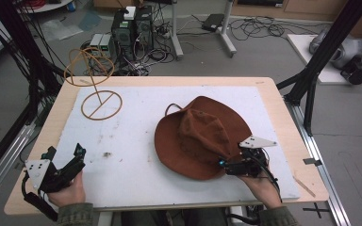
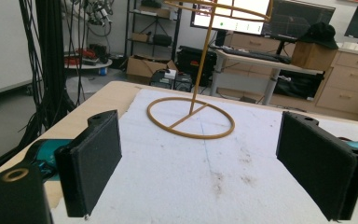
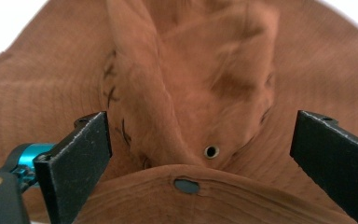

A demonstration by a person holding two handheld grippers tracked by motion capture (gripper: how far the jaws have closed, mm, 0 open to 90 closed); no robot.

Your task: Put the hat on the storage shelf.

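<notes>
Right claw (image 1: 227, 165) sits at the near edge of the brown hat (image 1: 200, 136), its jaws spread wide and gripping nothing. In the right gripper view (image 3: 200, 154) the jaws stand either side of the hat's (image 3: 186, 79) brim, which curls up between them, with a metal eyelet (image 3: 210, 151) in the crumpled crown just beyond. The hat lies on the white mat (image 1: 136, 155) covering the worktop (image 1: 283, 108), right of centre. Left claw (image 1: 78, 157) hovers over the near left corner of the mat, jaws wide apart and empty, well away from the hat. A yellow wire hat stand (image 1: 99, 96) rises from the far left of the mat; in the left gripper view (image 2: 198, 163) its ring base (image 2: 191, 116) lies ahead between the jaws.
</notes>
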